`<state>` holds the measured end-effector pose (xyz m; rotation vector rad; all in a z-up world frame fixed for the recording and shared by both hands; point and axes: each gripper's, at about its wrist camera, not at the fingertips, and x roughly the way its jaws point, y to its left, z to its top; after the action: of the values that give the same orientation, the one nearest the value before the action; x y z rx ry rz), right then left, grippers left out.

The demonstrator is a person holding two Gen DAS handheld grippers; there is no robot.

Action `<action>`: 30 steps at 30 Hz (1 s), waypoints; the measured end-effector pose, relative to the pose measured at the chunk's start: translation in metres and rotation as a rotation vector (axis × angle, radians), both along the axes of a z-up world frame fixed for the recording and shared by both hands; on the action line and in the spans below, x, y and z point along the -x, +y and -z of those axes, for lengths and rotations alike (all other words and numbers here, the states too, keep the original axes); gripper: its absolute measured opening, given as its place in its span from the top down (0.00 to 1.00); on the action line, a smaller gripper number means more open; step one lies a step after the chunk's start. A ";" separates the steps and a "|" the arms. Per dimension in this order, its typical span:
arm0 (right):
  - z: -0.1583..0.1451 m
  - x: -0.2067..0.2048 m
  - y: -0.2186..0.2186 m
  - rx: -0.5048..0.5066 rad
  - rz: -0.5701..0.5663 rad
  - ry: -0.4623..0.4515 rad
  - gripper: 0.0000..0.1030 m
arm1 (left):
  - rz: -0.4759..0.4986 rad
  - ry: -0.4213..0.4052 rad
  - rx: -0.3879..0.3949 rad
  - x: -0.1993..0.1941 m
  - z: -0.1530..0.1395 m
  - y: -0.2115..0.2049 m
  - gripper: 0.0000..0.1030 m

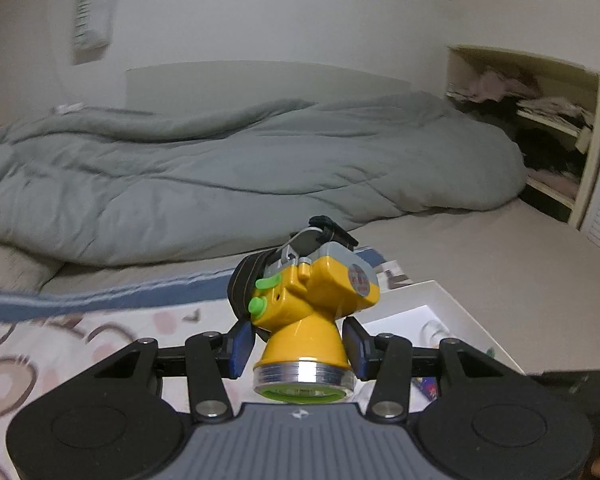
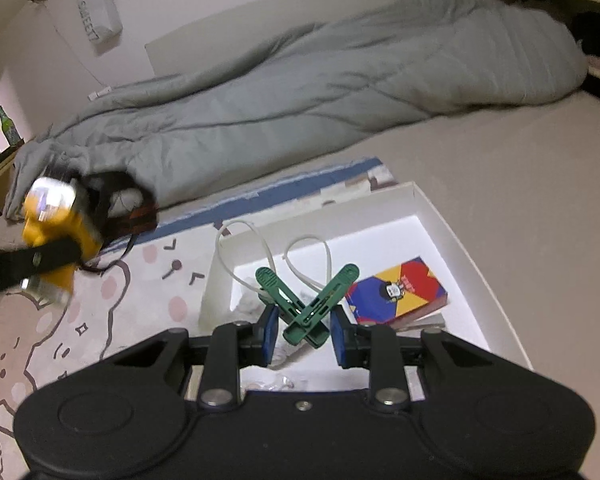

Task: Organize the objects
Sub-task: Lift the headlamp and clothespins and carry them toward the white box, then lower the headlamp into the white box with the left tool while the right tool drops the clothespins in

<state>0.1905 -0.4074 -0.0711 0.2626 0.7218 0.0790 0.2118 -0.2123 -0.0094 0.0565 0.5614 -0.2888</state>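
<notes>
Left wrist view shows the left gripper (image 1: 300,344) squeezing a yellow headlamp (image 1: 308,304) by its cone, lens facing the camera.

Right wrist view shows more: the right gripper (image 2: 305,334) pinches a green clothespin (image 2: 308,304) over the white box (image 2: 472,240). A colorful card box (image 2: 396,294) lies inside on the right, and a white cord (image 2: 256,256) loops over the left wall. The headlamp is blurry at the far left, above the cartoon blanket (image 2: 100,320). A gray quilt (image 2: 320,92) fills the far side. The bare sheet (image 2: 520,168) on the right is open room.
</notes>
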 end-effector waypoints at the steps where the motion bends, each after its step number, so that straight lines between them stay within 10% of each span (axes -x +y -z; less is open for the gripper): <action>1: 0.003 -0.003 0.000 -0.003 -0.003 0.008 0.72 | 0.020 0.000 -0.008 -0.008 0.002 -0.007 0.53; 19: 0.063 -0.018 -0.022 -0.029 -0.044 0.154 0.72 | 0.378 0.111 -0.216 -0.101 0.081 -0.111 0.53; 27: 0.069 -0.029 -0.014 -0.042 -0.078 0.149 0.71 | 0.330 0.170 -0.230 -0.124 0.114 -0.115 0.51; 30: 0.070 -0.031 -0.011 -0.037 -0.086 0.135 0.61 | 0.283 0.184 -0.181 -0.127 0.113 -0.110 0.31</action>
<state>0.2220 -0.4181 -0.1408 0.2738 0.8667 0.1579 0.3387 -0.3225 -0.1222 0.2879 0.7626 -0.5219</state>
